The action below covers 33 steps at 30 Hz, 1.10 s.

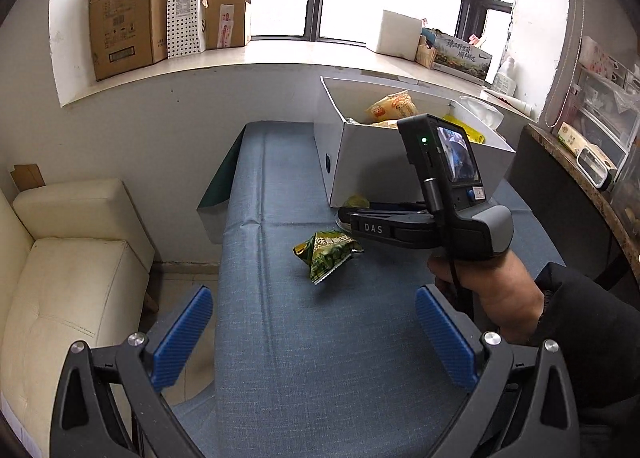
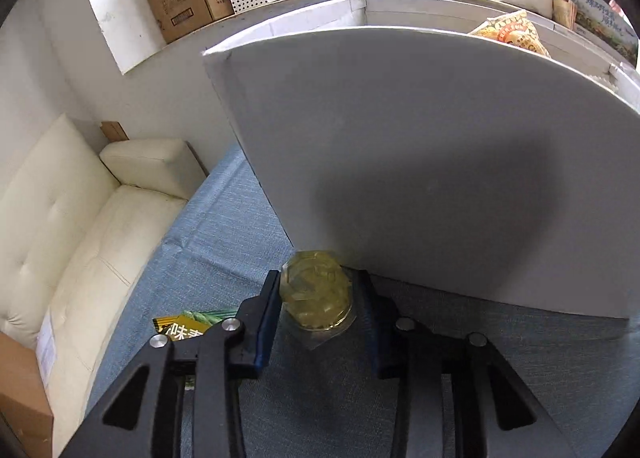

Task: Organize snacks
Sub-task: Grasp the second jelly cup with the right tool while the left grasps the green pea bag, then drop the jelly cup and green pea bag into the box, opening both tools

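My right gripper (image 2: 318,278) is shut on a small clear cup of yellow jelly (image 2: 316,290), which sits on the blue tablecloth (image 2: 224,250) against the front wall of the white box (image 2: 420,158). In the left wrist view the same gripper (image 1: 348,214) lies low at the foot of the box (image 1: 400,174), with a hand (image 1: 492,290) on its grip. A green snack packet (image 1: 328,258) lies on the cloth just left of it; its corner (image 2: 188,328) shows beside my right fingers. A yellow-orange packet (image 1: 394,106) lies inside the box. My left gripper (image 1: 314,294) hangs open above the cloth, nothing between its pads.
A cream sofa (image 1: 72,278) stands left of the table. Cardboard boxes (image 1: 124,18) and a white block (image 1: 398,34) sit on the windowsill behind. A dark counter with a shelf of clutter (image 1: 592,154) borders the right side.
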Motion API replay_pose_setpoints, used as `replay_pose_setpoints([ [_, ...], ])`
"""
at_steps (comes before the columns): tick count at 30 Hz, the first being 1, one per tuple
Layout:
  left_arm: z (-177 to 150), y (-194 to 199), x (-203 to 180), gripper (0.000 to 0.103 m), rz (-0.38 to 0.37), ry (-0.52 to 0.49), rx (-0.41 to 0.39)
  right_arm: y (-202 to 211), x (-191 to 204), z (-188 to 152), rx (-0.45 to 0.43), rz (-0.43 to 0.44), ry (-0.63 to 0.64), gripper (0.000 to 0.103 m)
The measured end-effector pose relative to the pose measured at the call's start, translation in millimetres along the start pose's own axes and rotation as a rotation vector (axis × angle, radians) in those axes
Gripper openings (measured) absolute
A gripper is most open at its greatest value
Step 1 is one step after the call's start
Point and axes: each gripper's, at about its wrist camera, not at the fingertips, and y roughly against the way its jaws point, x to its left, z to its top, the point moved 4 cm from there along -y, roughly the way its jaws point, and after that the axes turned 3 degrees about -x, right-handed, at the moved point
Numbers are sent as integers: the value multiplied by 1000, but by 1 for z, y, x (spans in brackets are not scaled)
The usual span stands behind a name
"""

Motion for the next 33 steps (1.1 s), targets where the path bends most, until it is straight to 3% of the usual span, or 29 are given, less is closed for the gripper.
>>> replay_pose_setpoints([
  [4,5,-16,-9,103,-8,-44,21,26,-13,-1,-43,17,-19,39],
  [6,8,-30,-12,103,30,-59,41,46,-24,-4,-64,22,-30,39],
  [9,13,-54,-16,103,4,-60,77,81,-43,-8,-103,14,-58,39],
  [13,12,-103,-19,103,2,-68,183,122,-76,-17,-152,-5,-131,39],
  [15,11,-124,-17,103,24,-64,223,139,-89,-23,-175,-11,-169,39],
  [22,10,-163,-7,102,-1,22,283,171,-119,-44,-197,-33,-238,39],
  [24,10,-166,-6,97,11,28,279,174,-125,-48,-196,-26,-255,39],
  [26,11,-164,-11,64,40,1,263,172,-127,-49,-191,-19,-265,39],
  [27,11,-162,-12,63,50,3,263,172,-127,-50,-191,-12,-264,39],
  [29,13,-157,-11,52,18,32,247,170,-125,-49,-192,-3,-257,39],
  [33,17,-138,-15,51,-32,55,206,168,-119,-49,-193,12,-243,39],
])
